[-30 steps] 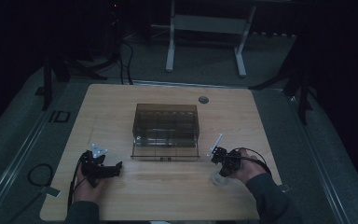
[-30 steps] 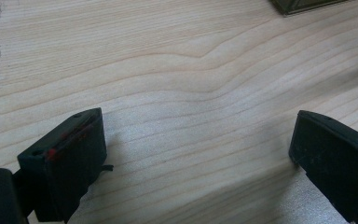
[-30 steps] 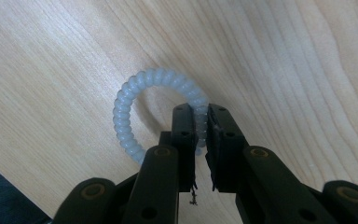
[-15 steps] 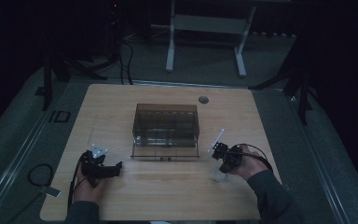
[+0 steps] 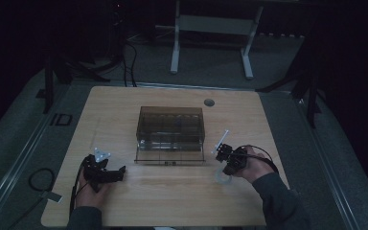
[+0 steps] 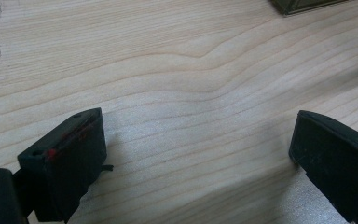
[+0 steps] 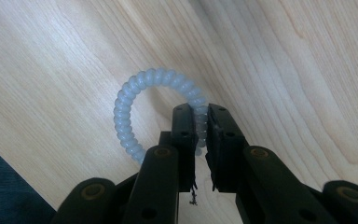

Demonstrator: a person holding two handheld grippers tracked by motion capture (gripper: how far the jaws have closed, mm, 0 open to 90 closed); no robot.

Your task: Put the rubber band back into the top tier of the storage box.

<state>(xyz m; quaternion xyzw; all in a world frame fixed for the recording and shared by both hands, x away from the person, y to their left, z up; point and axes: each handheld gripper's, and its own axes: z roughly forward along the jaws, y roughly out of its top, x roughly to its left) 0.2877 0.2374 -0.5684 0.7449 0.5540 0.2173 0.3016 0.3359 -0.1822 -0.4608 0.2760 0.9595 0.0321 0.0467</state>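
Note:
A pale blue spiral hair tie [image 7: 140, 98] lies low over the wooden table [image 5: 172, 196], and my right gripper [image 7: 199, 116] is shut on its right side, the coils pinched between the two black jaws. From above, that ring [image 5: 222, 177] shows just in front of my right gripper [image 5: 227, 160], to the right of the box. My left gripper [image 5: 117, 172] rests near the table's front left. Its jaws stand wide apart over bare wood [image 6: 196, 135] with nothing between them.
A smoky transparent compartment box [image 5: 171, 125] stands mid-table with its front flap [image 5: 170, 157] folded down onto the wood; one corner of it [image 6: 303, 4] appears in the left gripper view. A round grommet [image 5: 209, 102] sits behind it. Cables trail off the left edge.
My right hand has shifted slightly beside the box, still closed on the hair tie. The left gripper has stayed where it was.

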